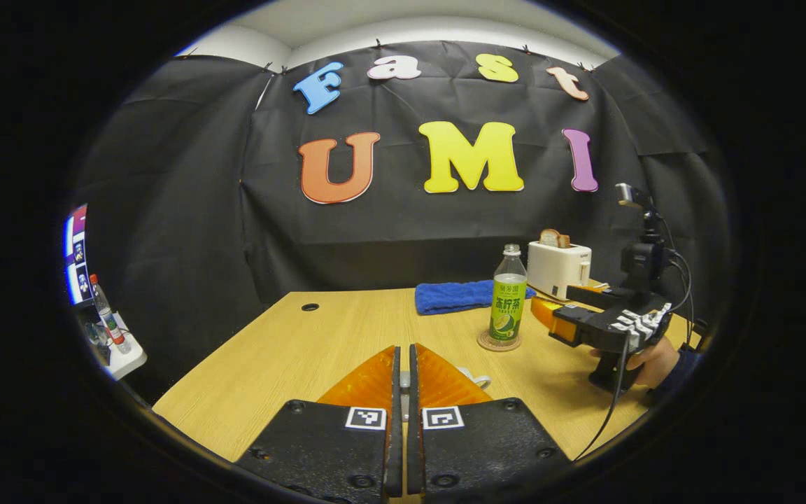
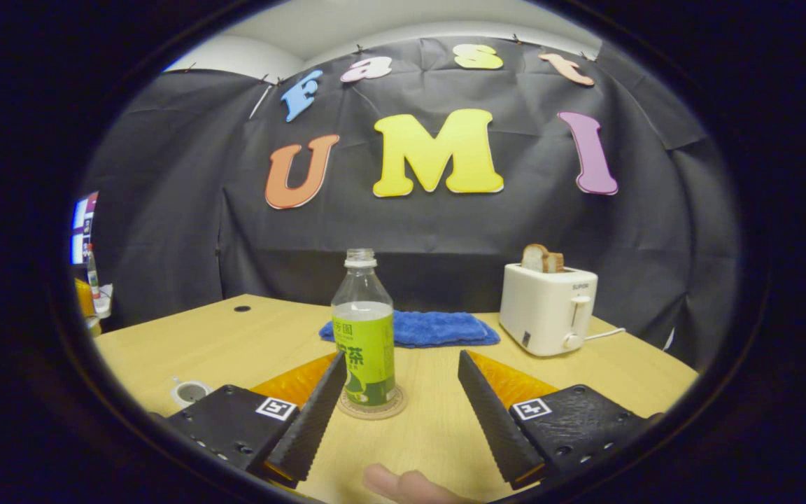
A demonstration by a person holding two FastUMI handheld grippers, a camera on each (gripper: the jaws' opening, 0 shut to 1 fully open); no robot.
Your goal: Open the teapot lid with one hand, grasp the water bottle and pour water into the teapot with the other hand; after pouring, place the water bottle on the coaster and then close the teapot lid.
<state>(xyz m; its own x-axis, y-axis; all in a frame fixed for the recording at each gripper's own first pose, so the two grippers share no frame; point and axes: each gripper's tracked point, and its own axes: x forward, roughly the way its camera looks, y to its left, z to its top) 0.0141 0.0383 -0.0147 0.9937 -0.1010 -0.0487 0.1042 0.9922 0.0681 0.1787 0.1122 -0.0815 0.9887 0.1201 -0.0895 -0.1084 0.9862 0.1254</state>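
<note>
— Bottle (image 2: 364, 336) first: where does it stand?

— Upright on its coaster (image 2: 373, 404), capless, dead ahead at twelve o'clock from my right tongs (image 2: 401, 357). Those are spread wide, one finger to each side and short of it, touching nothing.

— And the left tongs (image 1: 404, 348)?

— Fingers drawn together with a mere sliver between. Whether they nip anything, I can't tell; a white bit pokes out just behind them.

— The teapot (image 2: 189, 392)?

— Low at nine o'clock in the right gripper view, half hidden by my finger. I can't make out whether its lid is on or off.

— So which step?

— I judge it's the bottle's turn. If pouring isn't yet done, I'd slide the right tongs forward and close on the label's middle, keeping it level. If it is done, the lid goes on.
</note>
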